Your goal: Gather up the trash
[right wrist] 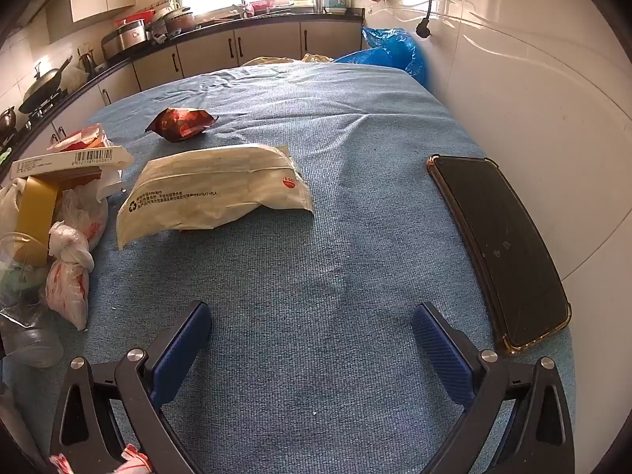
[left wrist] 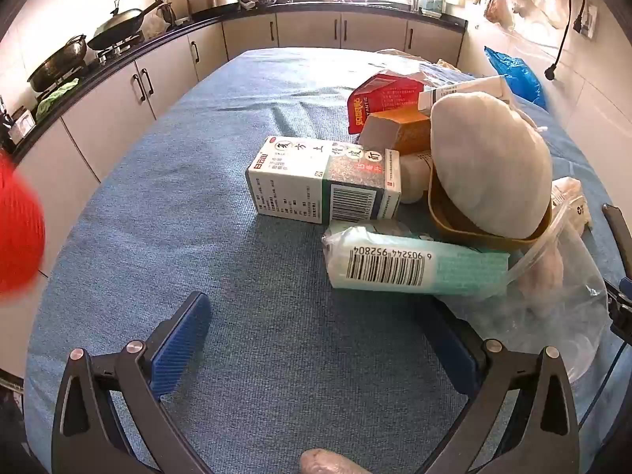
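Trash lies on a blue tablecloth [left wrist: 245, 110]. In the left wrist view a white and green box [left wrist: 316, 181], a pale green wrapped packet [left wrist: 410, 262], a white mask [left wrist: 489, 162] over a brown tape roll [left wrist: 474, 233], a red carton [left wrist: 383, 100] and a clear plastic bag [left wrist: 553, 308] form a pile. My left gripper [left wrist: 316, 339] is open and empty just before the packet. In the right wrist view a cream mailer bag [right wrist: 213, 193] and a red snack wrapper [right wrist: 181, 122] lie ahead to the left. My right gripper [right wrist: 312, 347] is open and empty over bare cloth.
A black phone [right wrist: 501, 249] in a clear case lies at the right by the white wall. Knotted plastic bags [right wrist: 71, 260] and boxes sit at the left edge. A blue bag [right wrist: 391, 51] is at the table's far end. Kitchen counters with woks run along the left. A red object [left wrist: 15, 237] is at the left edge.
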Demonstrator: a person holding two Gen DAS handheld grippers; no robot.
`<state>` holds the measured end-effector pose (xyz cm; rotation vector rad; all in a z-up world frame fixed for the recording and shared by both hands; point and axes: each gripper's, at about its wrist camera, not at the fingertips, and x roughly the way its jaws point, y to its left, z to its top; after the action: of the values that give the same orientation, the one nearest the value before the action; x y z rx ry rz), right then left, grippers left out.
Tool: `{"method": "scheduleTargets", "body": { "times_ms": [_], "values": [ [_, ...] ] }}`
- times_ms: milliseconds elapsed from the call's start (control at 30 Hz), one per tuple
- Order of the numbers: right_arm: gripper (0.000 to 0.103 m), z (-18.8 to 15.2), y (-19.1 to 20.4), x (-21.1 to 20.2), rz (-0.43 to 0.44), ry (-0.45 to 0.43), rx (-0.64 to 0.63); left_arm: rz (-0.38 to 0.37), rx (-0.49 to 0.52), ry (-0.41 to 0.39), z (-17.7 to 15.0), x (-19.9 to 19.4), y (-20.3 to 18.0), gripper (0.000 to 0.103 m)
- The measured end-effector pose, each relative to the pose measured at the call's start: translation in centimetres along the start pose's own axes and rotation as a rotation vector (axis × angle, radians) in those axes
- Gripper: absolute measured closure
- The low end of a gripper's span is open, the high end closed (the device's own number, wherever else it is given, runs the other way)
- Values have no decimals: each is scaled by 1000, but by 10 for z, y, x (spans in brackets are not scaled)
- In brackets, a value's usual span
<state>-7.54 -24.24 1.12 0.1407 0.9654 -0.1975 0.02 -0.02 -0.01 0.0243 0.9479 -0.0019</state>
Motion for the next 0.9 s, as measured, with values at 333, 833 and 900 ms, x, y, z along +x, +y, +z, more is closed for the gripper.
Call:
{"method": "scheduleTargets", "body": {
  "times_ms": [333, 833, 900],
  "values": [
    [0, 0, 0, 0, -3, -2, -2, 2, 1, -5, 0, 0, -1, 0],
    [0, 0, 1, 0, -4, -1, -3, 0, 0, -4, 0, 0, 0, 0],
    [0, 1, 1, 0, -4, -1, -3, -1, -1, -4, 0, 0, 0, 0]
  ]
}}
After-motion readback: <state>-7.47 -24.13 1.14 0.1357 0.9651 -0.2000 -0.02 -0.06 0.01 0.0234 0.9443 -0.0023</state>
